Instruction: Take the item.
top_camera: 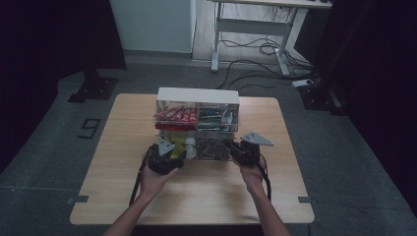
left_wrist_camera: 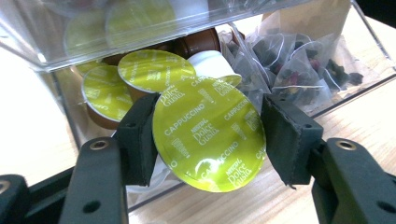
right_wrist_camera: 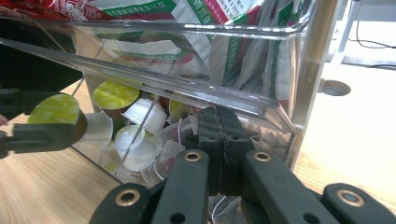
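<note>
1. At the centre of the high view stands a pale wooden table (top_camera: pixel 206 196) on a grey floor (top_camera: pixel 354 147), dark curtains at both sides; a white desk frame (top_camera: pixel 246 24) and loose cables (top_camera: pixel 255 69) lie in the upper middle.
2. On the table's far half sits a clear organiser (top_camera: pixel 196 96) with red packets (top_camera: pixel 174 115) in its upper left bin.
3. In the left gripper view, the left gripper (left_wrist_camera: pixel 210 135) is clenched on a green-lidded capsule (left_wrist_camera: pixel 210 135), lid facing the camera, pads at the lid's left and right edges.
4. The capsule sits at frame centre, just in front of the lower bin's open mouth, with more capsules (left_wrist_camera: pixel 149 70) upper left and tea bags (left_wrist_camera: pixel 299 70) upper right.
5. In the right gripper view, the right gripper (right_wrist_camera: pixel 223 140) is closed tight, its tips at the tea-bag bin, lower centre.
</note>
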